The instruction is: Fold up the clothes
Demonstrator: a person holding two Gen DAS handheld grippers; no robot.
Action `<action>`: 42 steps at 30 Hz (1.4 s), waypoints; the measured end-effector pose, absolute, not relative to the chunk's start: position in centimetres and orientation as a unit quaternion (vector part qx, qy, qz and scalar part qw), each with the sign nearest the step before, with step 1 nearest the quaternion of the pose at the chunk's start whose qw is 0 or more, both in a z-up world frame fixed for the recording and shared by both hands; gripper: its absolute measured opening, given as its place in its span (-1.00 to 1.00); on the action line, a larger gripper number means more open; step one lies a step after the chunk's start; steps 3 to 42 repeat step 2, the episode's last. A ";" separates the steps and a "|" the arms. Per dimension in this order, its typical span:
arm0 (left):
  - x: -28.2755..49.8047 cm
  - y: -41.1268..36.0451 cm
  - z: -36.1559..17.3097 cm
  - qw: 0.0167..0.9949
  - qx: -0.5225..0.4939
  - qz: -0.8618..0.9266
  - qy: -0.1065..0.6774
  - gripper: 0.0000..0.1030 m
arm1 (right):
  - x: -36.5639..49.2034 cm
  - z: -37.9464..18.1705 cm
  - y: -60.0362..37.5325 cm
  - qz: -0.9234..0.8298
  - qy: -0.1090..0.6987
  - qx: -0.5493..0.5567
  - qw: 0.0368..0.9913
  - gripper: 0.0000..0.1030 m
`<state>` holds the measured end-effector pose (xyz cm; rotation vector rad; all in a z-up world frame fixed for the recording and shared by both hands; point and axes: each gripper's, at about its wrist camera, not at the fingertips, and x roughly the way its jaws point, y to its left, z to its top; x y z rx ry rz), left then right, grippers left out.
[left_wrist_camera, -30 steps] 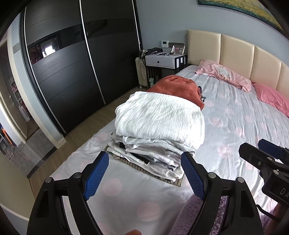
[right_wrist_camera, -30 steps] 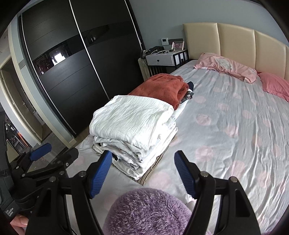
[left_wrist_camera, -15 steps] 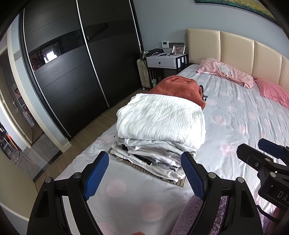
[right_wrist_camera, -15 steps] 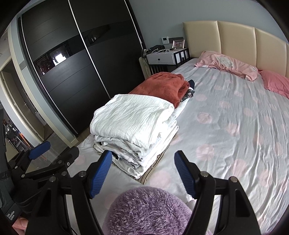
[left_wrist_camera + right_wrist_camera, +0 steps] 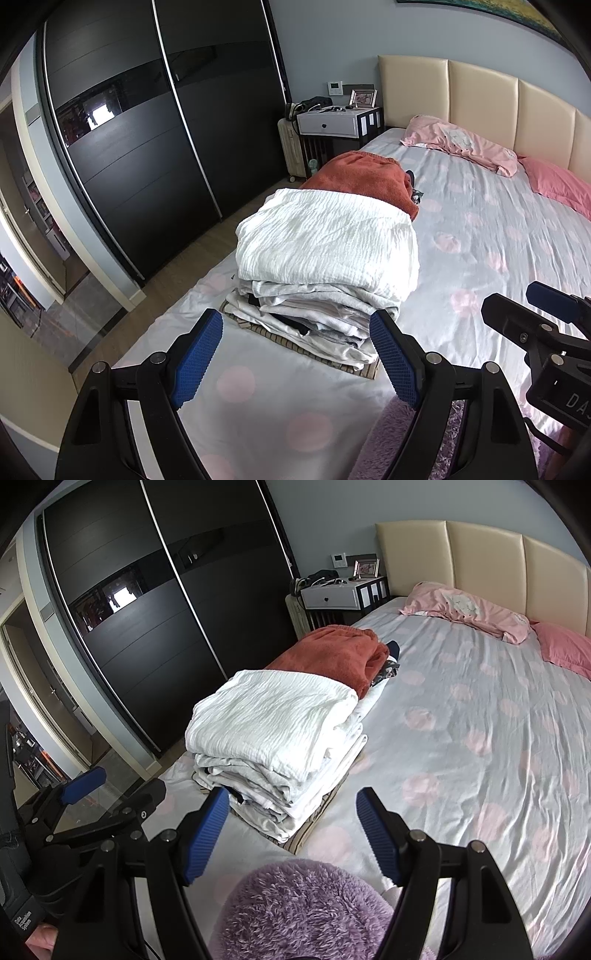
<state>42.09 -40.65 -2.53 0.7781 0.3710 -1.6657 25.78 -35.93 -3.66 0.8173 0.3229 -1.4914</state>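
Folded stack of clothes [image 5: 325, 266] at the left edge of the bed [image 5: 498, 236], white crinkled piece on top, rust-red towel [image 5: 358, 177] just behind. Long axis toward the nightstand [image 5: 332, 123]. Seen only from the right wrist: purple fluffy item [image 5: 306, 912], possibly a garment, below the right gripper [image 5: 291, 830]. Left gripper [image 5: 295, 354] likewise spread wide, empty. Dark wardrobe [image 5: 147, 129] alongside.
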 end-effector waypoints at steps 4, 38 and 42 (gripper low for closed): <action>42.1 -40.6 -2.6 0.592 0.335 -0.715 0.160 0.61 | 25.7 -3.7 -35.9 -0.655 0.142 0.361 0.648 0.38; 42.1 -40.6 -2.6 0.592 0.335 -0.715 0.160 0.61 | 25.7 -3.7 -35.9 -0.655 0.142 0.361 0.648 0.38; 42.1 -40.6 -2.6 0.592 0.335 -0.715 0.160 0.61 | 25.7 -3.7 -35.9 -0.655 0.142 0.361 0.648 0.38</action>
